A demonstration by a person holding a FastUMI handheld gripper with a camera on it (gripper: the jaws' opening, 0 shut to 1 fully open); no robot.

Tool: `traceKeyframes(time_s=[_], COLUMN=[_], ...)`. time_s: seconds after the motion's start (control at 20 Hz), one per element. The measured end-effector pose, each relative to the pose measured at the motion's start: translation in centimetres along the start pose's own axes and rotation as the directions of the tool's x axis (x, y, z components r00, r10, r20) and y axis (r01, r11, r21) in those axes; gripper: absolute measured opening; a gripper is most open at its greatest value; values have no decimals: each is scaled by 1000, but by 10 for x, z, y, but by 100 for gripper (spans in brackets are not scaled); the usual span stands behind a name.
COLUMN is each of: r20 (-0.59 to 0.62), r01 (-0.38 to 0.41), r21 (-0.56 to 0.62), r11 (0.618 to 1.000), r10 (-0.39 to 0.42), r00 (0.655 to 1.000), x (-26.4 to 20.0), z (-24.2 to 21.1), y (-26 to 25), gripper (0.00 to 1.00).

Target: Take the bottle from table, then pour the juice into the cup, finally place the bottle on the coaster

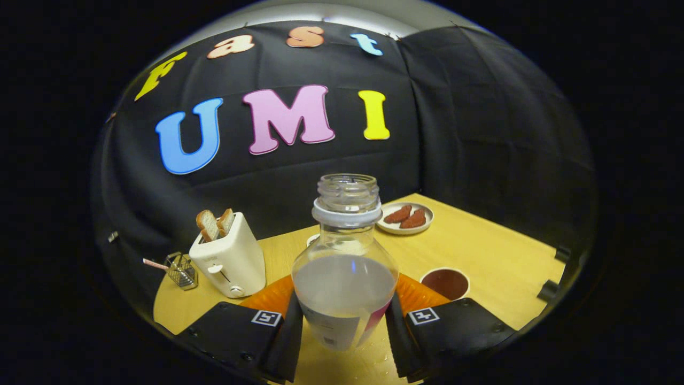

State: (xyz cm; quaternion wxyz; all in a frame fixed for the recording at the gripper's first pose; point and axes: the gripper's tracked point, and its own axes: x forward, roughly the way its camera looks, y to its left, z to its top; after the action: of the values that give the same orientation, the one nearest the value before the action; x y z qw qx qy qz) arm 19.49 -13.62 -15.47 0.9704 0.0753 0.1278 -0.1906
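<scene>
Wooden table [497, 256] across the near ground, black cloth wall [481, 133] behind and to the right. Clear bottle [345, 267] upright in the middle, cap off, roughly half full of pale cloudy liquid, label low on its body. Held between the two black fingers [288, 337] of the gripper [344, 331], one pad against each side of the lower body; clenched on the bottle. Hard to tell whether the base rests on the table or hangs just above it. A few drops of water on the wood just near of the bottle. Orange cup [267, 295] behind the bottle, its rim showing on either side, partly hidden by the fingers. White toaster [230, 259] to the left, slightly tilted in the fisheye, two slices of toast [215, 223] standing in its slots. White plate [405, 219] far right of the bottle neck, with two reddish-brown pieces [407, 216] on it. Round brown coaster [445, 282] right of the bottle, just beyond the right finger, apart from the plate. Small wire basket [181, 270] left of the toaster at the table edge, a striped straw [155, 264] sticking out leftward.
</scene>
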Motion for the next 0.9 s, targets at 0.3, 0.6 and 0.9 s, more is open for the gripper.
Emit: traceKeyframes(time_s=[0.3, 0.6, 0.9], r20=[79, 7, 16], r01=[-72, -71, -60], r21=[-252, -224, -188], r11=[965, 972, 980], r10=[95, 75, 64], r00=[992, 997, 998], x=[56, 120, 155], z=[8, -32, -50], y=[46, 57, 51], gripper=[71, 71, 71])
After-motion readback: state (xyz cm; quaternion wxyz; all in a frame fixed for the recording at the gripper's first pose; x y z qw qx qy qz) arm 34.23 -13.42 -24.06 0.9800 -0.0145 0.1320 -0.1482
